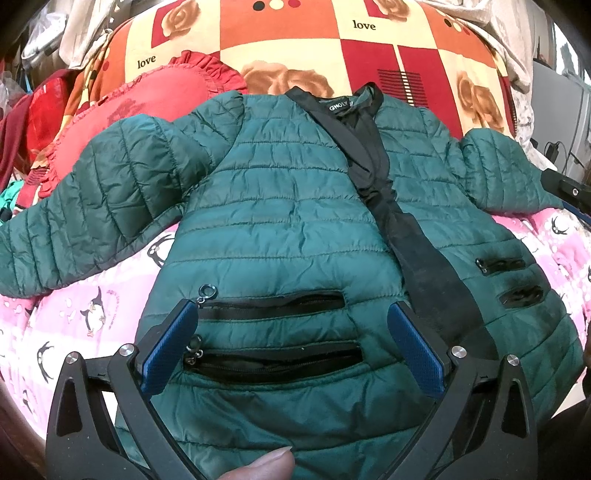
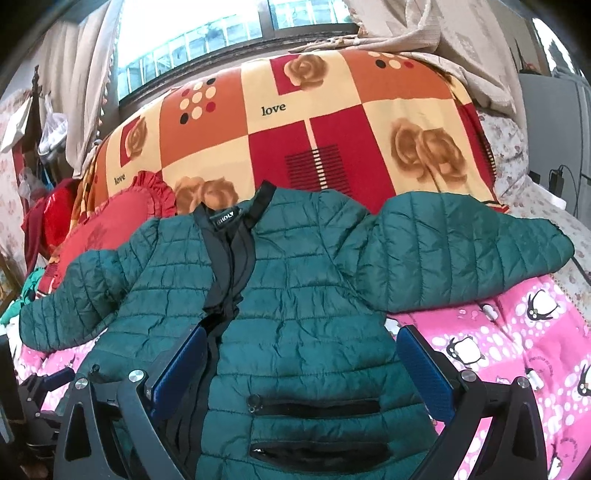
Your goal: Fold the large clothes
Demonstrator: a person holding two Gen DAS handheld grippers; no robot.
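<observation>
A dark green quilted jacket [image 1: 280,206] lies face up and spread out on a pink penguin blanket [image 1: 74,310], collar away from me, both sleeves stretched sideways. It has a black front placket [image 1: 373,173] and black zip pockets [image 1: 273,302]. My left gripper [image 1: 291,317] is open and empty, its blue pads either side of the left-hand pockets near the hem. The jacket also shows in the right wrist view [image 2: 303,295]. My right gripper [image 2: 301,343] is open and empty above the jacket's right front panel, beside the placket [image 2: 225,273].
A red, orange and cream "love" blanket [image 2: 295,122] is piled behind the collar. A red frilled heart cushion [image 1: 147,99] lies by the left sleeve [image 1: 88,206]. The right sleeve [image 2: 461,251] reaches toward the bed's edge. Clutter stands at far left, a window [image 2: 207,26] behind.
</observation>
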